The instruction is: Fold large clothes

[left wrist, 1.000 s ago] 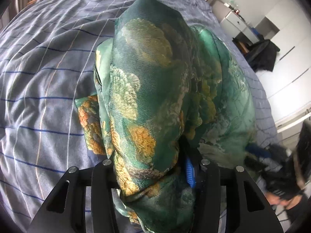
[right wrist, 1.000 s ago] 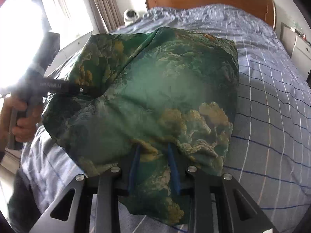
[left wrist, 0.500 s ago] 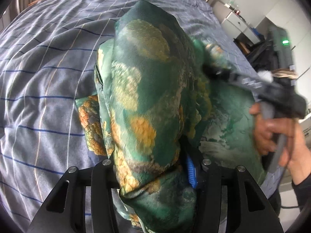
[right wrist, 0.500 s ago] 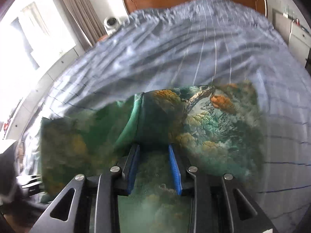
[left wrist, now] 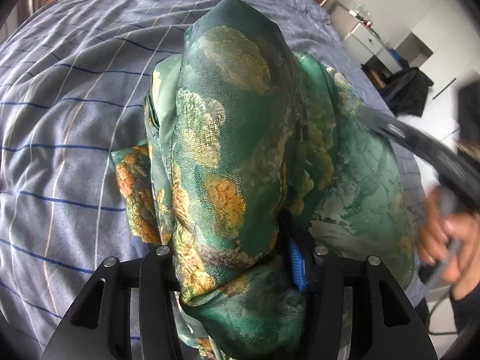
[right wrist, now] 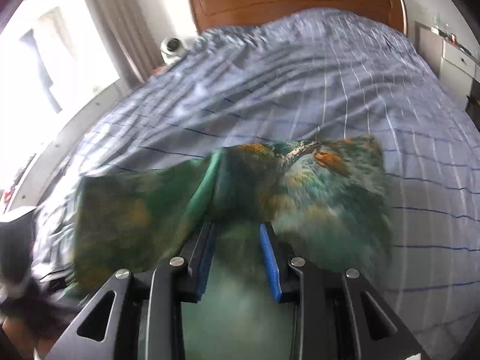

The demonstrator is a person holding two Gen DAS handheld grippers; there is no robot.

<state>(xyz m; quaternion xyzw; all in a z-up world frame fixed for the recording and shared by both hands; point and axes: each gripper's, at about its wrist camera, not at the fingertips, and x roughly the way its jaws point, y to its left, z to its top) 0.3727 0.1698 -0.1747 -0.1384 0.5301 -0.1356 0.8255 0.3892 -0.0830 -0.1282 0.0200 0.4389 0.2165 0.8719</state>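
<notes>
Green garment (left wrist: pixel 240 138) with orange-gold print lies bunched on the bed (left wrist: pixel 75 105), near its foot edge, spreading toward the headboard (right wrist: pixel 297 0).

Left hand-held gripper (left wrist: pixel 237 258): a thick wad of the garment fills the gap between its jaws and drapes over and below them; blue pad (left wrist: pixel 297 264) visible on the right jaw only, the other is buried in cloth. Jaws half-open around the wad, gripping it. From this grip the cloth rises in a tall ridge straight ahead, with a lower fold spilling off to each side onto the striped sheet.

Right hand-held gripper (right wrist: pixel 238 255): jaws narrow, both blue pads (right wrist: pixel 271 264) showing, a strip of garment (right wrist: pixel 300 186) running through between them, so it holds the cloth. The rest fans out ahead of the tips, flat and blurred, a green crease just beyond the left jaw. In the left wrist view this gripper's dark finger (left wrist: pixel 420 144) lies on the garment's right side, with a hand (left wrist: pixel 444 237) on the handle by the bed's right edge, blurred.

White round device (right wrist: pixel 172 48) at the head corner by the curtain (right wrist: pixel 120 24).
</notes>
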